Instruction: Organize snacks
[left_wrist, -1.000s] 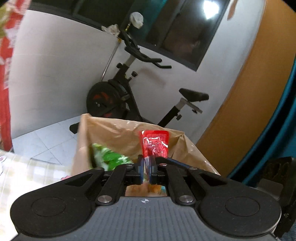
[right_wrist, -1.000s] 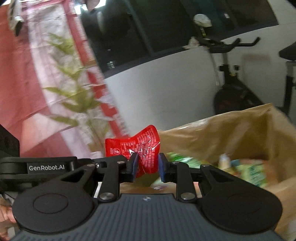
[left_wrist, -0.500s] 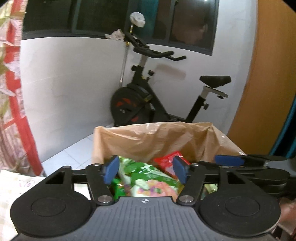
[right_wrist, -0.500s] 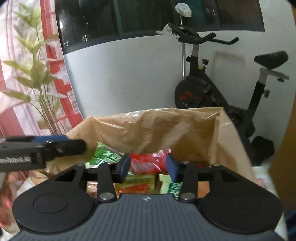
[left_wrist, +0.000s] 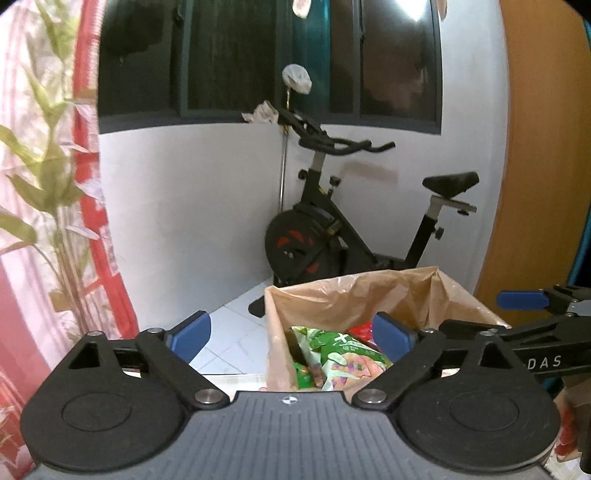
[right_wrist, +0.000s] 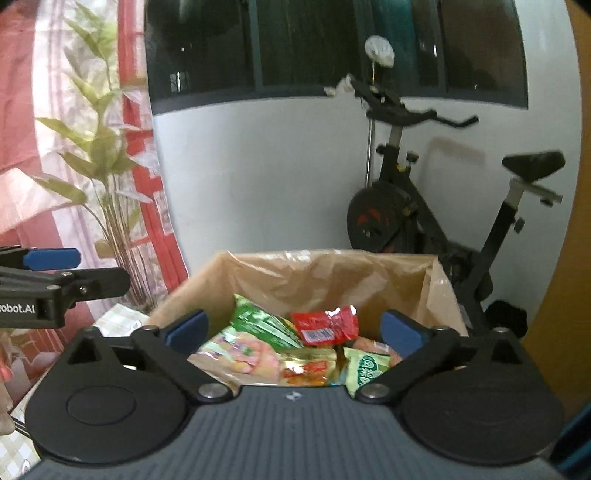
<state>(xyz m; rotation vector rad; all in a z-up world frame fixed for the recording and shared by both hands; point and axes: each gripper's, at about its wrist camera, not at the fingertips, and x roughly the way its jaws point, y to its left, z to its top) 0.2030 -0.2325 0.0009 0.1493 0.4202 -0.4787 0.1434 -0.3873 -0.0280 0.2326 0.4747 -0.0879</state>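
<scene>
Your paper bag (right_wrist: 332, 273) is soft and crumples, so steady it by its rim. The 1 red packet (right_wrist: 325, 325) lying on top inside is light and slippery; pinch its crimped edge. Both the left hand-held gripper (left_wrist: 291, 336) and the right hand-held gripper (right_wrist: 295, 328) are spread, empty.

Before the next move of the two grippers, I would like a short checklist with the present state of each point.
1. Left gripper open and empty: ok; nothing lies between its blue fingertips.
2. Right gripper open and empty: ok.
3. Red crinkled snack packet released inside the brown paper-lined box: ok; it lies on top of the other packets.
4. Green snack bag inside the box: ok; it leans tilted against the pile.
5. Room in the box for more snacks: cannot tell; the bottom is hidden under the packets.
6. More snacks waiting outside the box: cannot tell; none shows in either view.
</scene>
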